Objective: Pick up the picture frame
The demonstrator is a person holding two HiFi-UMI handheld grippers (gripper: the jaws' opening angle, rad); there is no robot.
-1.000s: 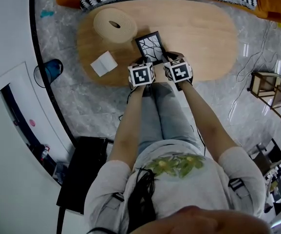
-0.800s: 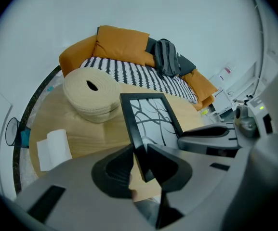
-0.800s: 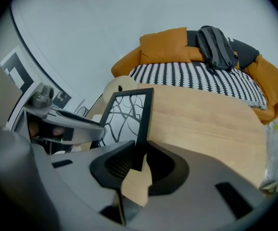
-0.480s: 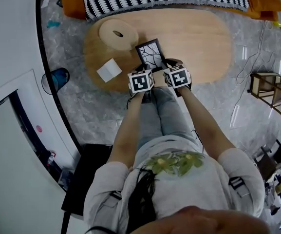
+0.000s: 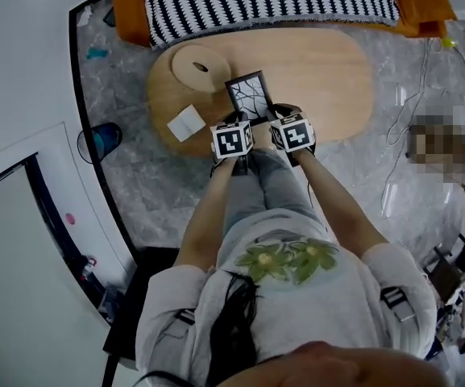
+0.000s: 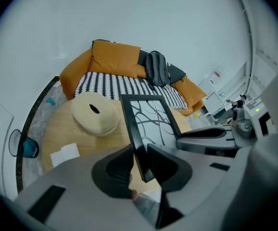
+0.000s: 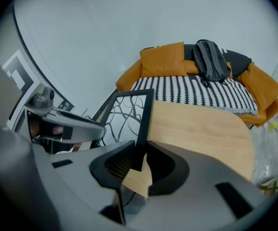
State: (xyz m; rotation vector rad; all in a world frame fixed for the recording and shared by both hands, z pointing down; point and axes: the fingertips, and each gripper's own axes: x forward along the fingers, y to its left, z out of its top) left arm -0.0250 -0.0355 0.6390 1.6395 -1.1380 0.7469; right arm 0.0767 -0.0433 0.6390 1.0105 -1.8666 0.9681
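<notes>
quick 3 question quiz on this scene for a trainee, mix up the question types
1. True or false: the left gripper and right gripper each clamp a side edge of the picture frame.
2. In the head view, what lies on the table left of the frame? A) round woven coil B) mug C) laptop
3. Fill in: the sofa cushions are ____.
Key: 1 true; 2 A; 3 orange.
</notes>
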